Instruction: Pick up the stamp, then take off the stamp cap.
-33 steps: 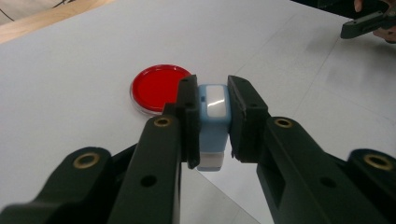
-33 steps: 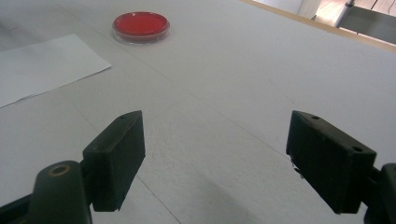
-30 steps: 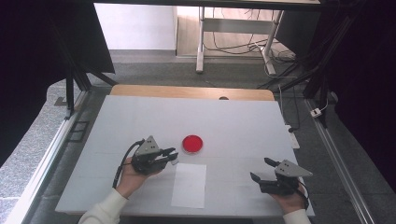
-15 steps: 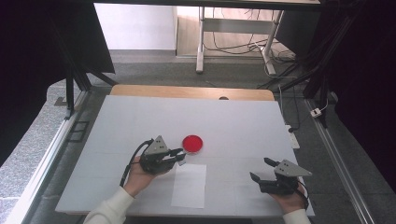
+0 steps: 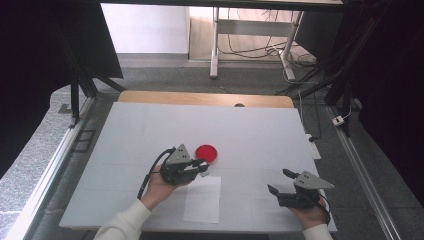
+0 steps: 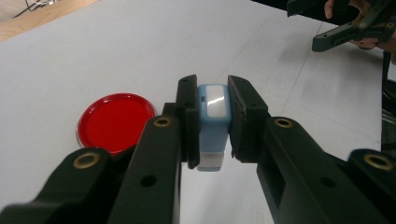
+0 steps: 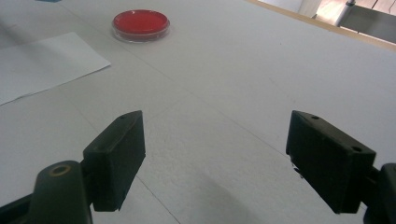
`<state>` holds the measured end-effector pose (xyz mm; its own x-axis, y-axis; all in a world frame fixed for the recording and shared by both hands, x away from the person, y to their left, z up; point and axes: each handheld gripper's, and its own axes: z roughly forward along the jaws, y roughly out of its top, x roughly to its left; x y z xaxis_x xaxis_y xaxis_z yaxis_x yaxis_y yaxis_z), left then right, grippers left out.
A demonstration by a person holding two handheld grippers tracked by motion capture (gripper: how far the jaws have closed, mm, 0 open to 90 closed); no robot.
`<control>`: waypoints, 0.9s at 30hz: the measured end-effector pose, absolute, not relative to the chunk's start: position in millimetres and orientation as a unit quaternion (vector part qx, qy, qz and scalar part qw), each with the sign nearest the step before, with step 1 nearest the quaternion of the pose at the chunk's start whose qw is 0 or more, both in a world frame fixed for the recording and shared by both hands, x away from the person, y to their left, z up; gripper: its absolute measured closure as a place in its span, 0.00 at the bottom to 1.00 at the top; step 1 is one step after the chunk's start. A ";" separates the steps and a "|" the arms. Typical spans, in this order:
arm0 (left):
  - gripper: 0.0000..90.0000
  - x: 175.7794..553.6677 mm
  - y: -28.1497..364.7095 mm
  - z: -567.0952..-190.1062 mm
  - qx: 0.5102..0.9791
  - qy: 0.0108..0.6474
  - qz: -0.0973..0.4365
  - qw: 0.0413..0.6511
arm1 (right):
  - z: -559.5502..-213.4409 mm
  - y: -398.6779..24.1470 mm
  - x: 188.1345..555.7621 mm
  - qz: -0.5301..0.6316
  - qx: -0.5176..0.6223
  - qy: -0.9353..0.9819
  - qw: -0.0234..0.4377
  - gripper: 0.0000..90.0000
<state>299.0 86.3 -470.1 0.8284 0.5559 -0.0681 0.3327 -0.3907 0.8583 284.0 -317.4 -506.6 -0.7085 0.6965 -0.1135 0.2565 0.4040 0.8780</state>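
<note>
Jaws of the left gripper (image 6: 212,126) clamp a small blue-and-white block (image 6: 212,121), its sides hidden by the pads. Beside it sits the red dish (image 6: 116,122), partly covered. The right gripper (image 7: 215,158) stands wide apart.

Grey carpet floor (image 5: 165,75), black curtains (image 5: 45,45), white table (image 5: 250,125).

red dish (image 5: 206,152) beside left gripper (image 5: 202,166) (perhaps touching), open tabletop (image 5: 260,135) beyond

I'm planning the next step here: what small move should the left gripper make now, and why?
Probably carry the blue block on over the paper. The left gripper is shut on it, beside the red dish, with the paper's near edge just ahead.
</note>
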 end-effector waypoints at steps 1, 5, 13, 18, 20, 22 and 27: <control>0.83 299.1 86.5 -470.3 0.826 0.269 0.116 0.481 | -506.5 -317.2 283.9 0.455 0.297 0.804 0.241 0.21; 0.83 299.6 87.2 -471.2 0.825 0.272 0.115 0.481 | -506.3 -317.6 283.8 0.455 0.297 0.804 0.241 0.21; 0.83 300.0 88.0 -472.1 0.825 0.273 0.113 0.481 | -504.9 -317.4 283.1 0.470 0.303 0.797 0.230 0.21; 0.83 300.3 89.5 -471.6 0.824 0.275 0.113 0.483 | -501.6 -316.4 281.4 0.480 0.304 0.791 0.230 0.21; 0.83 300.5 89.6 -471.6 0.823 0.275 0.113 0.484 | -501.6 -315.5 281.7 0.478 0.304 0.791 0.229 0.21; 0.83 300.9 89.8 -471.9 0.824 0.274 0.111 0.483 | -502.0 -314.6 282.1 0.474 0.302 0.794 0.231 0.21; 0.83 301.3 89.9 -471.7 0.822 0.275 0.107 0.487 | -502.8 -313.5 283.1 0.472 0.301 0.796 0.232 0.22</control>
<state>301.3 89.9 -471.7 0.8255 0.5567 -0.0929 0.3493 -0.3748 0.8588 283.1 -313.5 -502.8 -0.7121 0.6969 -0.0850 0.2599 0.3741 0.8902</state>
